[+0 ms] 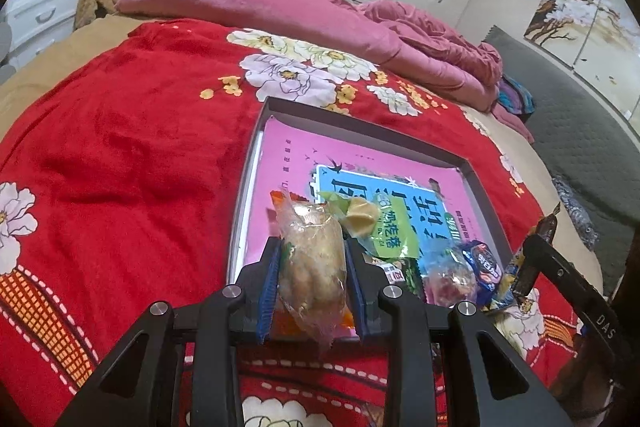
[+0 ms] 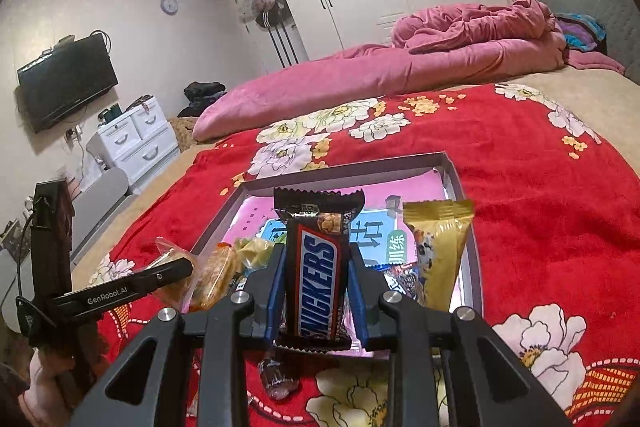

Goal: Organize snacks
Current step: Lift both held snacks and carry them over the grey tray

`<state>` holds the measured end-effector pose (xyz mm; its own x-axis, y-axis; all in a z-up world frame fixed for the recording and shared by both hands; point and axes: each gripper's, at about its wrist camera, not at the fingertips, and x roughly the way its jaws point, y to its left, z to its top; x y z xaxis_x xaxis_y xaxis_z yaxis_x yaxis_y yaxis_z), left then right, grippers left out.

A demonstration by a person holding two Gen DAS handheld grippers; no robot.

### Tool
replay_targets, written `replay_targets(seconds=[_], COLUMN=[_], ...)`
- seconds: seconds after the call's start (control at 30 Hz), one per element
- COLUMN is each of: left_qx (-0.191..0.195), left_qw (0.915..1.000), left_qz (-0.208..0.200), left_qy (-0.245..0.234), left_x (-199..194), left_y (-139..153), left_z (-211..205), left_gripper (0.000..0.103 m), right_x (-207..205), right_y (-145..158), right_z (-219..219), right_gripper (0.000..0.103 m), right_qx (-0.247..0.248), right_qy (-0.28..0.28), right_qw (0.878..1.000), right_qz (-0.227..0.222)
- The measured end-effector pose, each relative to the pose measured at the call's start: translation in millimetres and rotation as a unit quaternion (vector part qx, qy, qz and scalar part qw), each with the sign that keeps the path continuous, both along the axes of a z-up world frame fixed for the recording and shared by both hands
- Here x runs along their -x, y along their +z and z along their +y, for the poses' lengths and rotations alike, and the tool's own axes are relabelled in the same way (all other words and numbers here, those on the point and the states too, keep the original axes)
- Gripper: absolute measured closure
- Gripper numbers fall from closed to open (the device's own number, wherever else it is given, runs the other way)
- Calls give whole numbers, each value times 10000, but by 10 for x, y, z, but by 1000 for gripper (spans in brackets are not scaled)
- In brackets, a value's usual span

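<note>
Left claw [image 1: 310, 267]: clamped on a clear-wrapped pale snack [image 1: 314, 259], blue pads pressing both its sides, held above the near left corner of the grey tray [image 1: 486, 203].
Red bedspread to the left [image 1: 132, 147]: bare flowered cloth from the tray's left rim out to the tan edge of the bed; plenty of free room there.
Tray rims: low grey walls, the far corner pointing towards the pink quilt [image 1: 320, 23]; a pink and blue booklet [image 1: 360, 167] lies flat inside as a liner.
Snacks in the tray: a green packet [image 1: 386, 227], a clear-wrapped reddish sweet [image 1: 450, 277] and a blue-wrapped sweet [image 1: 482, 263] crowd the near edge, touching one another.
Right claw [image 2: 316, 267]: closed tight on a Snickers bar [image 2: 316, 275] standing upright between the pads, above the tray's near rim.
Gold packet [image 2: 438, 251]: just right of the bar, leaning against the tray's right wall.
Loose sweet [image 2: 278, 377]: on the bedspread outside the near rim, under the right claw.
Only in the left wrist view: the tray's whole far half, empty of snacks, and the right claw's black body at the far right edge.
Only in the right wrist view: the left claw from the side, a hand [image 2: 44, 383] at the lower left, the wall-hung screen [image 2: 66, 83] and white drawers [image 2: 136, 139].
</note>
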<state>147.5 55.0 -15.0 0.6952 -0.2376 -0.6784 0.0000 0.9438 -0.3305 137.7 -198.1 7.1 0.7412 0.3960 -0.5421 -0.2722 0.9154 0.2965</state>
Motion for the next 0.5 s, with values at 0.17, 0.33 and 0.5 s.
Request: replay_targets(seconds=[0.17, 0.33, 0.5], left_qx=[-141, -204, -207], left_qw=[9999, 9997, 9997], left_qz=[-38, -57, -54], left_qy=[-47, -75, -74], left_x=[-35, -35, -40], left_y=[-2, 3, 1], left_z=[-61, -87, -90], left_gripper=[71, 71, 71], right_x=[-40, -87, -138], right_y=[-10, -36, -85], right_z=[34, 30, 32], right_gripper=[74, 74, 74], right_qx=[121, 147, 166], right_qy=[7, -22, -34], right_qw=[9999, 9999, 9998], right_qz=[-27, -1, 82])
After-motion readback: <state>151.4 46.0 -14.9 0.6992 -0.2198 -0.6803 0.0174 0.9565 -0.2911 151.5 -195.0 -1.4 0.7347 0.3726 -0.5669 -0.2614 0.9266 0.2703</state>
